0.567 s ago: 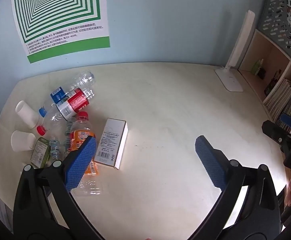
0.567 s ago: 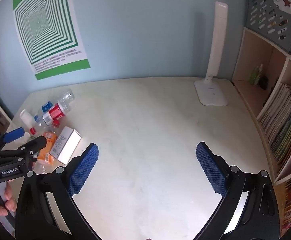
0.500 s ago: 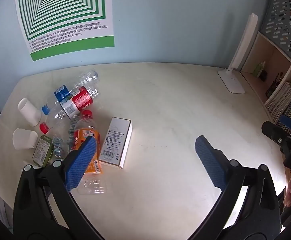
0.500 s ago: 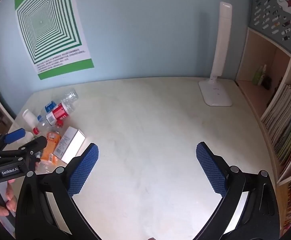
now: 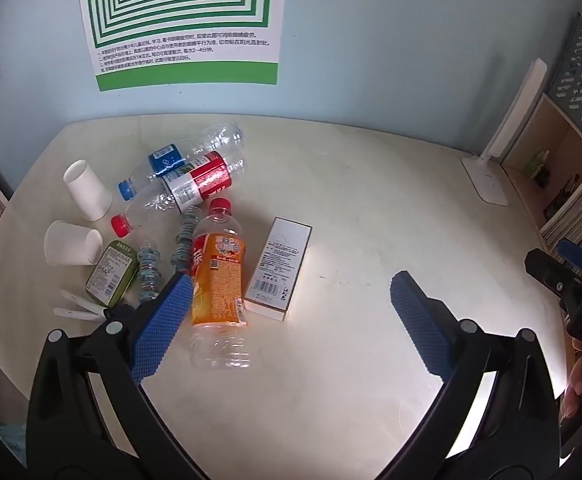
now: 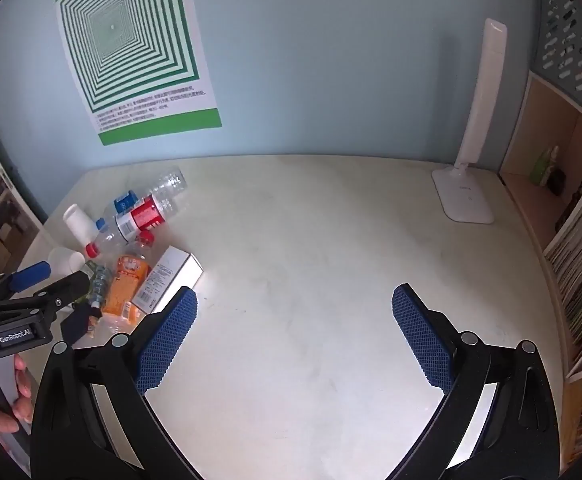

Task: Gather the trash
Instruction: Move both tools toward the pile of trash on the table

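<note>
Trash lies in a heap at the table's left. In the left wrist view I see an orange-label bottle [image 5: 219,280], a white carton box [image 5: 279,266], a red-label bottle [image 5: 195,184], a blue-label bottle [image 5: 187,156], two white paper cups [image 5: 87,190], a green tin [image 5: 111,272] and crushed bottles [image 5: 149,268]. My left gripper [image 5: 291,320] is open and empty, just in front of the orange bottle and box. My right gripper [image 6: 295,336] is open and empty over bare table; the heap [image 6: 131,248] lies to its left.
A white desk lamp [image 6: 471,160] stands at the back right. A bookshelf [image 6: 579,248] with books borders the table's right edge. A green poster [image 5: 183,20] hangs on the blue wall. The other gripper shows in each view's edge.
The left gripper has turned left and moved toward the trash heap, which now sits nearer the view's centre. The right gripper's view shifted slightly left. Both stay open.
</note>
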### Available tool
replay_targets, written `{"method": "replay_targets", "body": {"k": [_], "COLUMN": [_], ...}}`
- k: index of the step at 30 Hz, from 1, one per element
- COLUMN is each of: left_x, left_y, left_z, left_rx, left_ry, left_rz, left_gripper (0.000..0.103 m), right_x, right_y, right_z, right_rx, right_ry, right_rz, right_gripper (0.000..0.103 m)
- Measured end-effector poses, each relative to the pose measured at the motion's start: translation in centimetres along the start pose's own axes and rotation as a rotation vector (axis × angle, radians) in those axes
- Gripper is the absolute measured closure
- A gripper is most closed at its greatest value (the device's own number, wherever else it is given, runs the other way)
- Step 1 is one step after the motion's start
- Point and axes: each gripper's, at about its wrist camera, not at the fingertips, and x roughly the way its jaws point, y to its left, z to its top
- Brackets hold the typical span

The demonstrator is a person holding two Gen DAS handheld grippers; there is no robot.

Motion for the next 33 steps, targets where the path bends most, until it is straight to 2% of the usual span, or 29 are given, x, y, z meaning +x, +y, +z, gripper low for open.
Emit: {"method": "replay_targets", "body": {"k": [3,11,15,21,23,27,33], "left_x": [-0.2,-0.2,-0.4,-0.1,0.0,0.7,3.1], "left_y": [0.8,3.5,5.5,8.4,9.3,10.5,11.2], "left_z": [0.0,-0.1,-1.2,-2.2,-2.5,-3.0,-3.8], "left_rx": [-0.011,-0.014,-0.033,-0.020,-0.014,0.002,0.014], "left_ry": [-0.018,-0.010,-0.006,0.003,0.005,0.018,0.075], "left_rz": [0.010,0.022,0.003,0.062,0.057,0.022,-0.097], "left_gripper": [0.006,0.006,0.006,0.006,0.006,0.006,0.006], "right_x": [0.4,1.5,2.2,3.8,4.4,6.0,9.0], "right_y": [0.5,1.9,3.2,5.0,5.7,7.3,10.0], "right_z": [-0.1,0.1,-0.1,0.1,0.2,0.5,1.5], "right_rx": [-0.012,-0.056,-0.091,-0.155,-0.171,-0.227,-0.331], "right_ry": [0.011,0.023,0.038,0.084,0.097,0.125,0.171], "right_rz": [-0.017,0.043,0.102,0.177,0.198,0.246,0.378], "right_gripper": [0.006,0.006,0.006,0.006,0.006,0.006,0.006]}}
